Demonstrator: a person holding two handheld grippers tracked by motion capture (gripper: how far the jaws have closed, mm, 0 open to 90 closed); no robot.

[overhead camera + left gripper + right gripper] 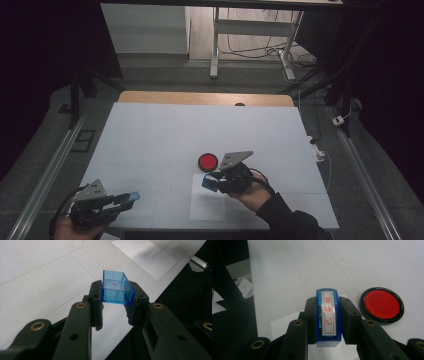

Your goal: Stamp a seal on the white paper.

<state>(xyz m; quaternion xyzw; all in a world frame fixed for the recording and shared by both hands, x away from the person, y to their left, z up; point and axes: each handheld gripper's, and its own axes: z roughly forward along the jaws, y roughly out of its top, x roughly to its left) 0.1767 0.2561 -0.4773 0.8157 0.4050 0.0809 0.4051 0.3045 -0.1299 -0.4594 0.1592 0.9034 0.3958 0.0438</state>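
My left gripper hovers at the table's near left corner, shut on a clear blue plastic cap whose hollow side faces the camera; the cap sticks out past the jaws. My right gripper is near the table's middle, shut on a blue stamp with a white label of red characters on top. The stamp sits over the upper left corner of a white sheet of paper. A round red ink pad in a black rim lies just beyond the right gripper, also the ink pad to the right of the jaws.
The white table top has faint red marks on it. Its wooden far edge borders a floor with desk legs and cables. Metal rails run along both sides. Folded paper bits lie off the table edge.
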